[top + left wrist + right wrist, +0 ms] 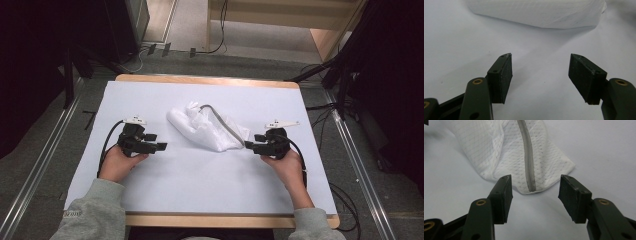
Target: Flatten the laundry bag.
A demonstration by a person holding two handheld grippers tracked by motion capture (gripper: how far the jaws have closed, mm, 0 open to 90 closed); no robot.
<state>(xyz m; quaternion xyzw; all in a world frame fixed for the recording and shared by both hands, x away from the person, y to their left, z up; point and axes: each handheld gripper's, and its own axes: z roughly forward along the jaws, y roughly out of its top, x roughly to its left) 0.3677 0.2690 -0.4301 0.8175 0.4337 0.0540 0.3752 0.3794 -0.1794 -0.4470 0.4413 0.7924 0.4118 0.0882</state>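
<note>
A white mesh bag (205, 131) with a grey zipper (226, 126) lies crumpled in the middle of the white table top (200, 175). My left gripper (161, 147) rests on the table to the bag's left, pointing right, open and apart from it. In the left gripper view the jaws (541, 57) stand wide over bare table, with the bag (536, 12) farther ahead. My right gripper (248, 145) points left at the bag's right end. In the right gripper view it (536, 178) is open, and the zipper (527, 157) end of the bag (486, 147) lies just before the tips, untouched.
The table's wooden edge (210, 80) borders the white sheet. Metal floor rails (45, 150) run along both sides. Black stands (340, 70) and cables (345, 200) sit on the floor to the right, and a dark cabinet (125, 25) at the back left.
</note>
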